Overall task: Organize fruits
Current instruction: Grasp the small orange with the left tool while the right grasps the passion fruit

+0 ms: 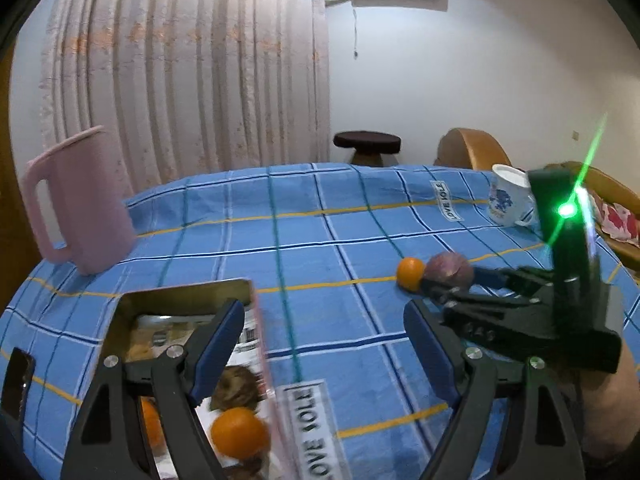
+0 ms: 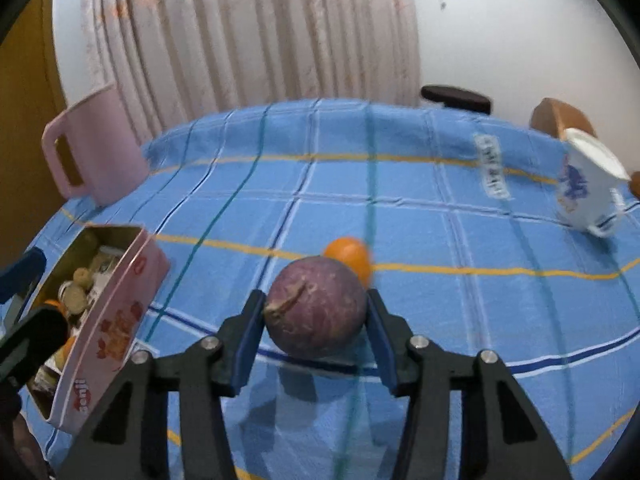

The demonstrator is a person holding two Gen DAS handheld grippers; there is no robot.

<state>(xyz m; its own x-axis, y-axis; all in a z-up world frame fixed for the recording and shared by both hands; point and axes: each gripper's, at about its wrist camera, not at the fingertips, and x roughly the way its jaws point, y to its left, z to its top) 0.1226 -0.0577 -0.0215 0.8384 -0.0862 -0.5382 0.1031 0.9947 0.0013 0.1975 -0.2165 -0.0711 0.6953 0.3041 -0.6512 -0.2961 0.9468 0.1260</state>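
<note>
Now right gripper (image 2: 316,320) clamped on round purple passion fruit (image 2: 316,308) above blue checked tablecloth (image 2: 460,312), small orange (image 2: 350,258) just behind, left gripper (image 1: 324,340) wide open, empty, over pink rectangular tin (image 1: 188,300) near the table's left edge

Box (image 2: 116,320) at worktop (image 2: 440,320) left, jug (image 2: 100,152) behind it, passion fruit (image 2: 316,308) centre with orange (image 2: 350,256) touching behind, mug (image 2: 588,188) far right.
</note>
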